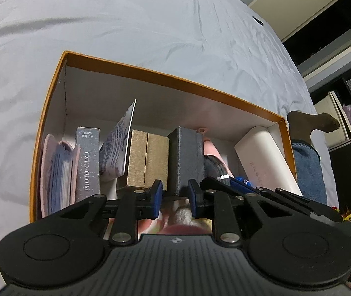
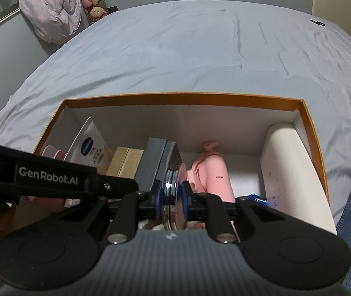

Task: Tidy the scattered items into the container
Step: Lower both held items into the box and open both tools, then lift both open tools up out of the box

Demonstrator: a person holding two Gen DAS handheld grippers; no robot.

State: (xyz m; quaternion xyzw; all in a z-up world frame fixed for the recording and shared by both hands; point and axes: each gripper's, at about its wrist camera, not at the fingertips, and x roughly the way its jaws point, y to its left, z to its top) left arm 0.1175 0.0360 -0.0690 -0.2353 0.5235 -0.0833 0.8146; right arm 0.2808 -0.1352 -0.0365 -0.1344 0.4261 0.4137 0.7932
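Right hand-held gripper (image 2: 173,198) clamps a round, perhaps mirrored compact (image 2: 174,187); left (image 1: 175,194) parted, empty.

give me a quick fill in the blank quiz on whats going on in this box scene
1. The right gripper is shut on a round, ____-rimmed compact mirror.
2. The box has an ____ rim.
3. The grey carton standing near the box's left end reads "PHOTO ____".
4. The left gripper is ____, holding nothing.

Missing words: silver; orange; CARD; open
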